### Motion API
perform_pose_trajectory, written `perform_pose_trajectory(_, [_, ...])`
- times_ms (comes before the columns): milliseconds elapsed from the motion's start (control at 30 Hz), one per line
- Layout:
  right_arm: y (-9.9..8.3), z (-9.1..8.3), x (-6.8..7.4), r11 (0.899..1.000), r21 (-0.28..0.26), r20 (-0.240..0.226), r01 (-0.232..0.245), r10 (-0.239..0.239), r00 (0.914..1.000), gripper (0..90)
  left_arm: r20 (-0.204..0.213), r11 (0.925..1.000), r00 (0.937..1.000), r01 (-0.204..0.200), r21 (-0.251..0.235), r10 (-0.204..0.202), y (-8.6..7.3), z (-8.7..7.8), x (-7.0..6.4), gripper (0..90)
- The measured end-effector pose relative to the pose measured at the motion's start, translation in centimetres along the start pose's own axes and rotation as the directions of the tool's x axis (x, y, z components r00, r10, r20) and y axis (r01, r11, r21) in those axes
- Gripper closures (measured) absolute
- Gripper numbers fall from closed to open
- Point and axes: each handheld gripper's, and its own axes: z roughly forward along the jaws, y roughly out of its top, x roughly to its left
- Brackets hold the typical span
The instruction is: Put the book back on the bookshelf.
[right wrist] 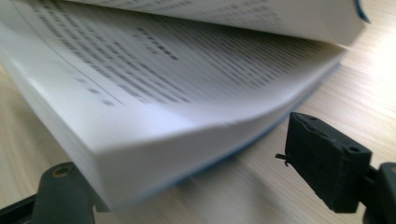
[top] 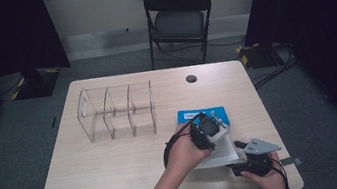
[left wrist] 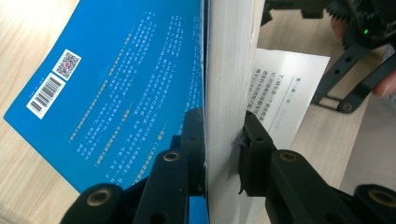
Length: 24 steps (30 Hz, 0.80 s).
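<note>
A book with a blue cover (top: 195, 115) lies open on the right half of the table. My left gripper (top: 210, 129) reaches across over it. In the left gripper view, that gripper (left wrist: 222, 126) is shut on a thick block of pages (left wrist: 231, 70) together with the blue back cover (left wrist: 126, 79), holding them lifted off a printed page (left wrist: 287, 88). My right gripper (top: 241, 146) sits near the front right table edge, at the book's near corner. In the right gripper view its jaws stand open, with the lower stack of pages (right wrist: 140, 135) lying between them, while one fingertip (right wrist: 327, 158) stays off the paper.
A clear acrylic organizer (top: 117, 111) with three compartments stands on the left-middle of the wooden table (top: 117, 173). A small dark round spot (top: 191, 78) is near the far edge. A black folding chair (top: 178, 19) stands beyond the table.
</note>
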Motion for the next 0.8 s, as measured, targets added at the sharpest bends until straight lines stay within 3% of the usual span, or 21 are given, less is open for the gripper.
perform_pose_trajectory(100, [0.2,0.2,0.3,1.0,-0.007,0.003,0.023,-0.023,0.9997,19.3,0.002,0.9999,1.0,0.009,-0.01,-0.009,-0.1,0.0,-0.1,75.4])
perform_pose_trajectory(500, [0.7,0.3,-0.1,0.999,-0.033,-0.018,0.028,-0.028,0.9994,13.5,-0.001,1.0,1.0,0.0,-0.007,0.0,0.1,-0.6,-0.1,75.4])
perform_pose_trajectory(600, [1.1,0.3,0.0,0.997,-0.049,-0.026,0.057,-0.059,0.9979,13.6,-0.003,1.0,1.0,0.002,-0.006,-0.002,0.1,-1.0,0.1,75.5])
perform_pose_trajectory(800, [1.0,0.2,-0.2,0.997,-0.075,-0.046,0.026,-0.029,0.9985,13.6,0.008,0.9995,0.9997,0.024,-0.021,-0.024,0.2,-1.6,0.6,75.4])
